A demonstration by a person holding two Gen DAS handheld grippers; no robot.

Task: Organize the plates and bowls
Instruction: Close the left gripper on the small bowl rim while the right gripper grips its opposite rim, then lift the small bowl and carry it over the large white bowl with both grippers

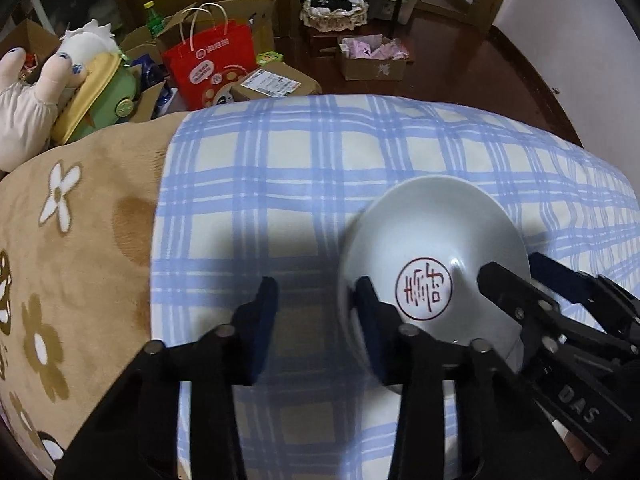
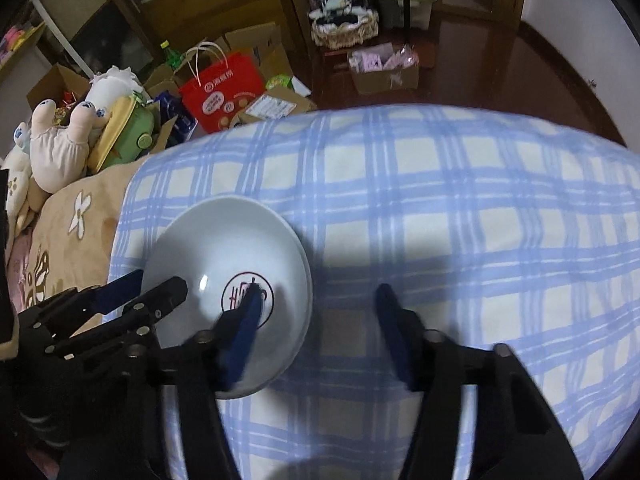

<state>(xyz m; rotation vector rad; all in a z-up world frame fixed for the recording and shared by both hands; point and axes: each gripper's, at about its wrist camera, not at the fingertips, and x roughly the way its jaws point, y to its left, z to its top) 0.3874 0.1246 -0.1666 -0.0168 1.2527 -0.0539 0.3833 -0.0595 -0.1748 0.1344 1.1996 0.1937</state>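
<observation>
A shallow white bowl point(image 1: 432, 232) point(image 2: 228, 240) with a red seal mark in its bottom rests on the blue plaid cloth. In the left wrist view my left gripper point(image 1: 316, 308) straddles the bowl's left rim, one finger inside and the other on the cloth outside, a wide gap between them. In the right wrist view my right gripper point(image 2: 320, 312) straddles the right rim the same way, its left finger over the seal mark. Each gripper also appears in the other's view: the right gripper point(image 1: 528, 276) and the left gripper point(image 2: 148, 286). Neither gripper's pads press the rim.
The plaid cloth point(image 1: 300, 160) lies over a tan flowered blanket point(image 1: 80, 240). Plush toys point(image 1: 24, 120) sit at the far left. Beyond the far edge, on the dark floor, are a red paper bag point(image 1: 212, 60) and several cardboard boxes point(image 1: 372, 64).
</observation>
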